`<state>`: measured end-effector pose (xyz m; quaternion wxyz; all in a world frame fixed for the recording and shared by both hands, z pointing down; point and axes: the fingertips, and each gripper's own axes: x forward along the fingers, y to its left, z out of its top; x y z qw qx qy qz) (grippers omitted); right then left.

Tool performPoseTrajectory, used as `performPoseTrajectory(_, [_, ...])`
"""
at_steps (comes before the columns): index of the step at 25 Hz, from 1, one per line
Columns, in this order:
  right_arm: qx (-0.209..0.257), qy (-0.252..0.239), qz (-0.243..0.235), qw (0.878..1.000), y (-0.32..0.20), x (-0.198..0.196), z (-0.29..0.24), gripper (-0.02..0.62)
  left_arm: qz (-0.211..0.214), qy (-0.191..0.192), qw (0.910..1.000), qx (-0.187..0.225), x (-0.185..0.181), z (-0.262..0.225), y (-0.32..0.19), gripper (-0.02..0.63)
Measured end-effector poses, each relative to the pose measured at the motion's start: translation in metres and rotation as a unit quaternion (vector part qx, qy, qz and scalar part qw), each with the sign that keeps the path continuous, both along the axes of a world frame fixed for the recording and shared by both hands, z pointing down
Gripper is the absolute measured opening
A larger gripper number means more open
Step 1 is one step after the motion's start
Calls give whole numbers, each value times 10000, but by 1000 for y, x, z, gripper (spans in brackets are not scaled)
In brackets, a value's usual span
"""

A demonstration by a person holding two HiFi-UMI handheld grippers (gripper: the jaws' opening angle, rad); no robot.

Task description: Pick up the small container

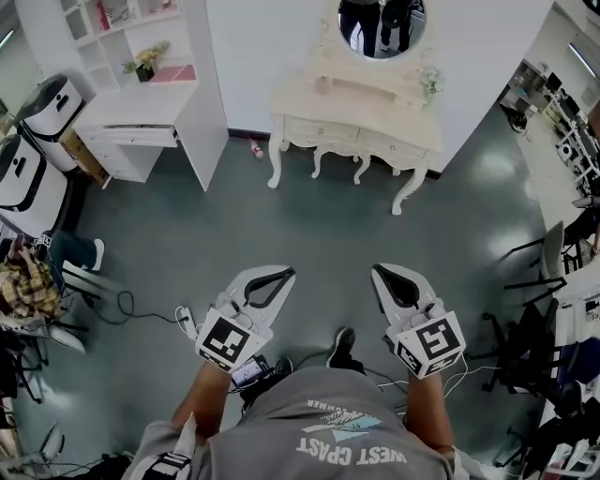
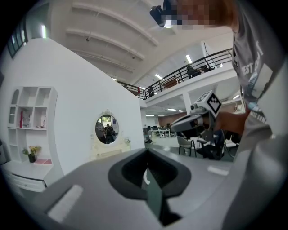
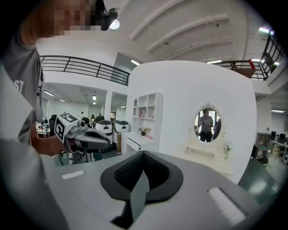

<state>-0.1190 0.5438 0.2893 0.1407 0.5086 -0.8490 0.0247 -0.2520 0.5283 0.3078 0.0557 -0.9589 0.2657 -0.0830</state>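
Just starting: the left claw [image 1: 287, 273] and right claw [image 1: 377, 271] are pressed together and empty, and probably must next reach the tabletop [image 1: 305, 99] at twelve o'clock to find the small container.

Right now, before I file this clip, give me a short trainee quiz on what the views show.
1. True or false: the left gripper is shut on a container.
2. What hangs above the dressing table? A) oval mirror B) clock C) window
3. In the head view, the white desk stands on which side of the dressing table?
Key: 1 false, it and the right gripper are both shut and empty; 2 A; 3 left.
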Motion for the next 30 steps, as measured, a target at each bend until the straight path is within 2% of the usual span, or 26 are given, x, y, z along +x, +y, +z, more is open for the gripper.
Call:
performPoseTrajectory(7, [39,-241,-456,9987,-47,60,8,2,-581,-131,9979,-251,42,9,-26,3])
performPoseTrajectory(14, [73,-357,-1082,9935,-105,125,11,2,-1080,-235,9937,-179,113,0,-62,3])
performPoseTrajectory(23, [75,-633,-1952,9787,-139,142,19,2,-2024,-526,9779,-4,134,-14,-66,3])
performPoseTrajectory(27, [39,-734,-2022,9766,-140,152,23,2,-2147,-610,9748,-45,141,-13,-62,3])
performPoseTrajectory(30, [-11,-774,-1908,9786,-138,163,25,2,-2071,-593,9765,-120,148,-10,-68,3])
